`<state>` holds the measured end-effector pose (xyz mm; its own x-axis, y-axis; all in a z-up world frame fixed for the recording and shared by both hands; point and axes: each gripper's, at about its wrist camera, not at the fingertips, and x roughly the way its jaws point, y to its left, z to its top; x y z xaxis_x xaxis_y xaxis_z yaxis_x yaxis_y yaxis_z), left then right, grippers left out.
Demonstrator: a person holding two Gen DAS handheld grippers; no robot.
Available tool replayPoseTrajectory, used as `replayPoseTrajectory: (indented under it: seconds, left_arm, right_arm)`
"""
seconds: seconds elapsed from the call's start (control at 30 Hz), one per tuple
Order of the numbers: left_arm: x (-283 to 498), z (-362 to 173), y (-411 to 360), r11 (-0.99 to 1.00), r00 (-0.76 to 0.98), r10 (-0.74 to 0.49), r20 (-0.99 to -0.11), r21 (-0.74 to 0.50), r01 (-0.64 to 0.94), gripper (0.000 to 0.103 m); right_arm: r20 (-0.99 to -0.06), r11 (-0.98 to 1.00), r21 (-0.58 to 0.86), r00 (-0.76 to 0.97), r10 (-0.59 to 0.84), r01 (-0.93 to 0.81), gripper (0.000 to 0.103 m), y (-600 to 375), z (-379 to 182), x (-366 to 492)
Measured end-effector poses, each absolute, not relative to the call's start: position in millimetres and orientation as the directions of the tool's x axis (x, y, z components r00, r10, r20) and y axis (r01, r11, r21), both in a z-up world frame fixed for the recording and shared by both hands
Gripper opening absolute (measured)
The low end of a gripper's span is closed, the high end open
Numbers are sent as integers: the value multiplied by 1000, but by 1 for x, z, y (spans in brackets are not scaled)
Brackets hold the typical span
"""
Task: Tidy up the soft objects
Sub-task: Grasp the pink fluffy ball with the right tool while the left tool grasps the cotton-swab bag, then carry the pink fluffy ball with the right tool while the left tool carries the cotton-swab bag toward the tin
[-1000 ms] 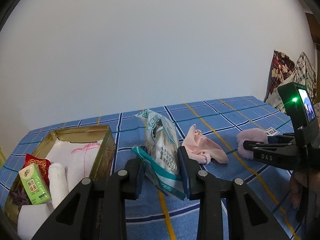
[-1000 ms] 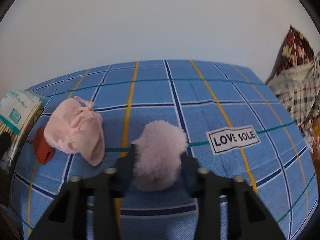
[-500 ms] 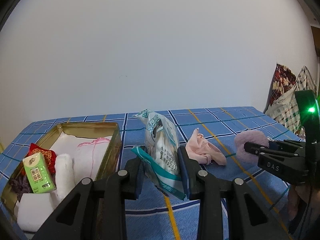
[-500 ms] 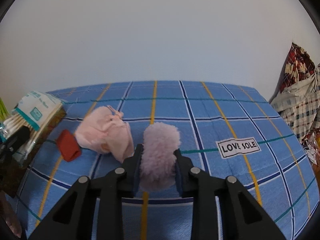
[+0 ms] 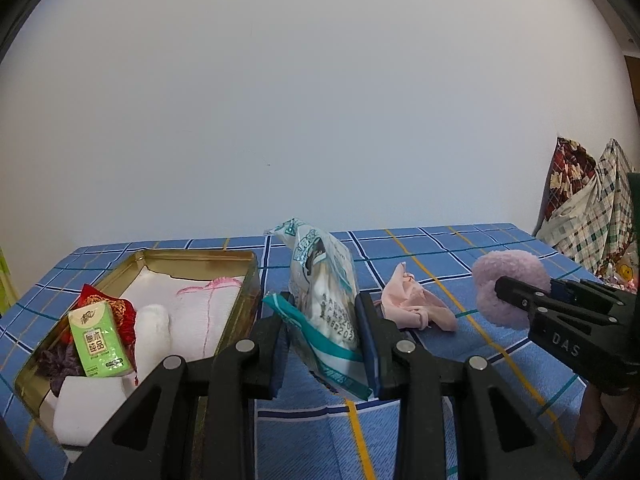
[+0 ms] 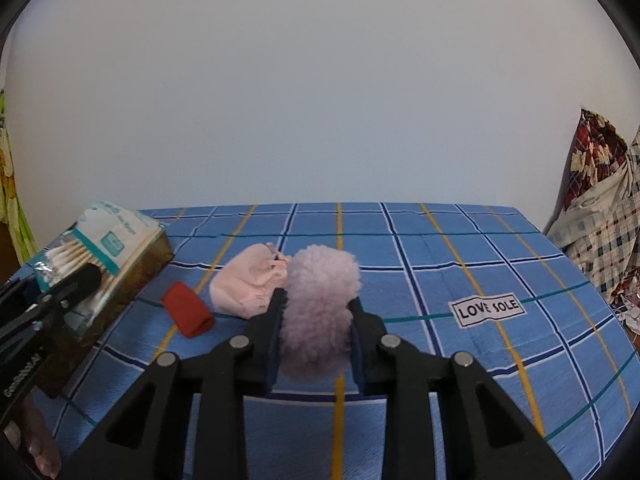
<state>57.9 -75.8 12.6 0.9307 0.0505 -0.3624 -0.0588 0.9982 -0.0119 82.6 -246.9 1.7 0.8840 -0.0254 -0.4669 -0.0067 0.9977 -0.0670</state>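
Observation:
My left gripper (image 5: 325, 312) is shut on a bag of cotton swabs (image 5: 326, 304) and holds it upright above the blue checked cloth, just right of the gold tin (image 5: 244, 304). The bag also shows in the right wrist view (image 6: 92, 252). My right gripper (image 6: 318, 314) is shut on a fluffy pink puff (image 6: 320, 308) and holds it off the cloth; the puff also shows in the left wrist view (image 5: 510, 280). A crumpled pink cloth (image 5: 414, 304) lies between the two grippers, also in the right wrist view (image 6: 248, 284). A small red roll (image 6: 187, 314) lies beside it.
The gold tin holds white towels (image 5: 192, 308), a green tissue pack (image 5: 100, 340) and a red pouch (image 5: 116, 308). A "LOVE SOLE" label (image 6: 488, 311) is on the cloth. Plaid bundles (image 5: 588, 216) stand at the right. A white wall is behind.
Both grippers have risen with their loads. The right gripper closed tighter on the puff and lifted it off the cloth. The left gripper carried the swab bag up.

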Motion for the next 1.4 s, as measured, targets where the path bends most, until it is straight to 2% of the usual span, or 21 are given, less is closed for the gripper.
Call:
replayPoseTrajectory:
  seconds: [0.77,1.4]
  left_arm:
    - [40,13,-79,995,937,75,-340,-32,-91,34]
    - [27,16,-79,992,940,100,-327,-38,-119,34]
  right_arm:
    - [-383,997,-37,922,54,-74,28,-221,11,46]
    - [-363,991,-36,926,105,-126,28,-200,9,36]
